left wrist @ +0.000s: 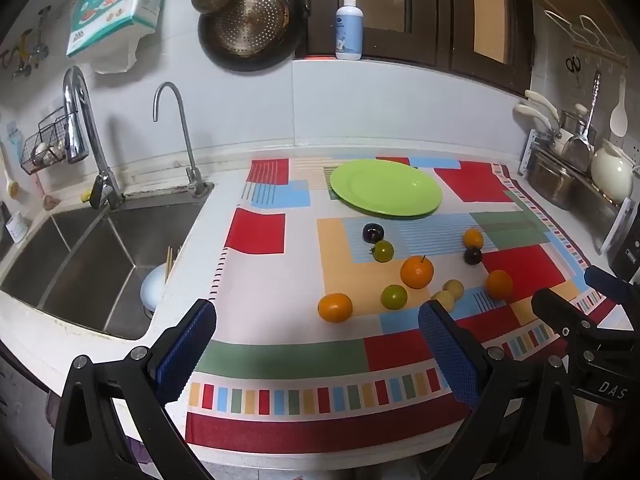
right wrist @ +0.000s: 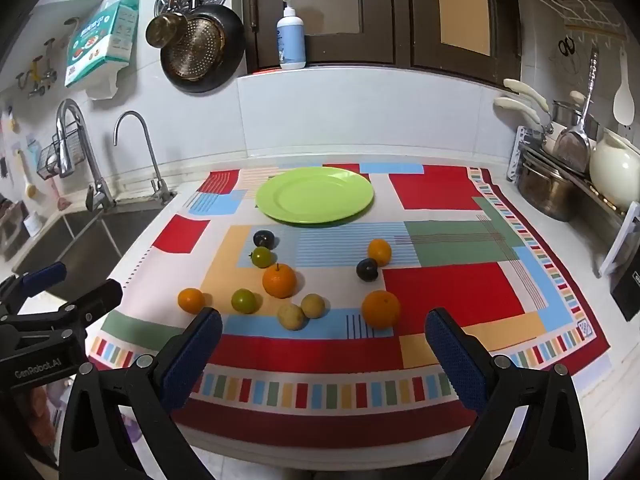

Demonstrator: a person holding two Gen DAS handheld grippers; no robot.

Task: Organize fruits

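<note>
A green plate (left wrist: pixel 386 188) (right wrist: pixel 314 195) lies bare at the far side of a patterned cloth (left wrist: pixel 280 356) (right wrist: pixel 448 292). In front of it several fruits are scattered: oranges (left wrist: pixel 417 271) (right wrist: pixel 279 280), green fruits (left wrist: pixel 393 297) (right wrist: pixel 243 300), dark plums (left wrist: pixel 373 232) (right wrist: pixel 367 269) and two pale yellow fruits (left wrist: pixel 453 289) (right wrist: pixel 292 316). My left gripper (left wrist: pixel 318 344) hovers open over the cloth's near edge, nothing between its blue pads. My right gripper (right wrist: pixel 324 350) is likewise open and holds nothing, just short of the fruits. Each gripper shows at the other view's edge.
A steel sink (left wrist: pixel 80 256) with two taps (left wrist: pixel 80 120) lies left of the cloth. Pots and a white jug (right wrist: pixel 614 168) stand on a rack at the right. A soap bottle (right wrist: pixel 291 36) stands on the back ledge; pans (left wrist: pixel 250 20) hang on the wall.
</note>
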